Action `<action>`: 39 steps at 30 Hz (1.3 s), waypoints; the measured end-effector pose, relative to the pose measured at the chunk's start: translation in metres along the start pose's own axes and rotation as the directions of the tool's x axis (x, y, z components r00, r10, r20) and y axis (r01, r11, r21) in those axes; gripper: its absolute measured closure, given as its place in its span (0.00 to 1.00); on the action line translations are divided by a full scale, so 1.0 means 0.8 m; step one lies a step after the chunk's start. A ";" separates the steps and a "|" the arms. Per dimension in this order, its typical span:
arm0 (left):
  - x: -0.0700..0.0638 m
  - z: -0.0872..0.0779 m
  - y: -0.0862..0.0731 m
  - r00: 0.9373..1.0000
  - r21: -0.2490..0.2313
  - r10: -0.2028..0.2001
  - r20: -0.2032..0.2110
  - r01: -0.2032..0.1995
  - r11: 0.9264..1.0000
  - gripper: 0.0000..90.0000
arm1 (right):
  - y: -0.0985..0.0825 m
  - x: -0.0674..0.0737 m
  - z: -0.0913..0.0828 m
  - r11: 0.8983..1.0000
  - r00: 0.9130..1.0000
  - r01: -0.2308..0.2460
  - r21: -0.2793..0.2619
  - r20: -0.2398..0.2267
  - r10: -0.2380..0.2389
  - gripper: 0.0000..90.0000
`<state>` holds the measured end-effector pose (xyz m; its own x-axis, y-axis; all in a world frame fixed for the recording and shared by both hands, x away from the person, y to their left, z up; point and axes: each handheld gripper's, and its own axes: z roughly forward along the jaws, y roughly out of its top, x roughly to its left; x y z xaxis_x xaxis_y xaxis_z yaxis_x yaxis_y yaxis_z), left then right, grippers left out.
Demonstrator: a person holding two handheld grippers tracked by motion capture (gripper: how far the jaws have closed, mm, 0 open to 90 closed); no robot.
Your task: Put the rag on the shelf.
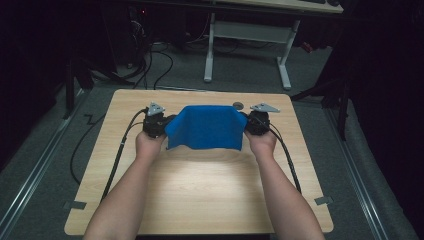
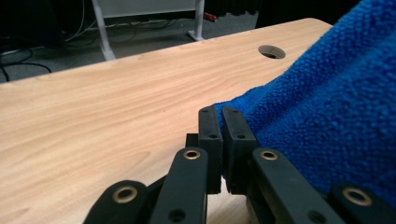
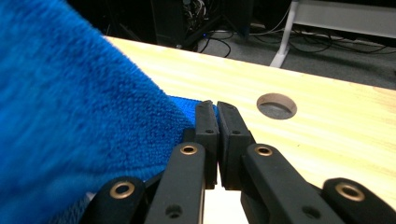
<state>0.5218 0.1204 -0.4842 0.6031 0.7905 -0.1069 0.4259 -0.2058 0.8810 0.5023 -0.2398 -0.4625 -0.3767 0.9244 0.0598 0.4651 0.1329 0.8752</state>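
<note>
A blue terry cloth (image 1: 206, 127) hangs stretched between my two grippers over the far half of the wooden table (image 1: 200, 200); its lower edge rests near the tabletop. My left gripper (image 1: 161, 125) pinches the cloth's left top corner. In the left gripper view the jaws (image 2: 219, 112) are pressed together on the edge of the cloth (image 2: 327, 116). My right gripper (image 1: 254, 124) pinches the right top corner. In the right gripper view its jaws (image 3: 214, 106) are closed on the cloth (image 3: 70, 121).
A round cable hole (image 1: 238, 105) sits in the table near its far edge, just behind the cloth. A white-legged desk (image 1: 250, 35) stands on the floor beyond the table. Black cables (image 1: 120, 150) trail from both grippers over the table sides.
</note>
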 end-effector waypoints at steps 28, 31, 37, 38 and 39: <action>0.007 0.010 -0.032 0.994 0.047 -0.109 0.001 0.109 0.993 0.74 | -0.033 -0.001 0.002 0.999 1.000 -0.010 0.050 0.010 0.009 0.98; 0.010 0.004 -0.029 0.993 0.041 -0.117 -0.018 0.118 0.992 0.68 | -0.034 -0.002 0.001 0.999 1.000 -0.007 0.051 0.015 0.006 0.98; 0.015 -0.015 -0.025 0.992 0.023 -0.107 -0.068 0.109 0.994 0.60 | -0.032 -0.004 -0.002 0.998 1.000 -0.007 0.062 0.027 0.005 0.83; 0.016 -0.018 -0.024 0.992 0.023 -0.105 -0.077 0.107 0.994 0.59 | -0.031 -0.005 -0.004 0.998 0.999 -0.008 0.062 0.032 0.006 0.82; 0.017 -0.021 -0.024 0.991 0.024 -0.104 -0.081 0.106 0.994 0.58 | -0.028 -0.006 -0.007 0.998 0.999 -0.013 0.057 0.032 0.011 0.80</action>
<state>0.5107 0.1446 -0.4950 0.4991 0.8516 -0.1602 0.5032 -0.1344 0.8536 0.4892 -0.2495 -0.4799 -0.3458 0.9367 0.0543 0.5150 0.1411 0.8455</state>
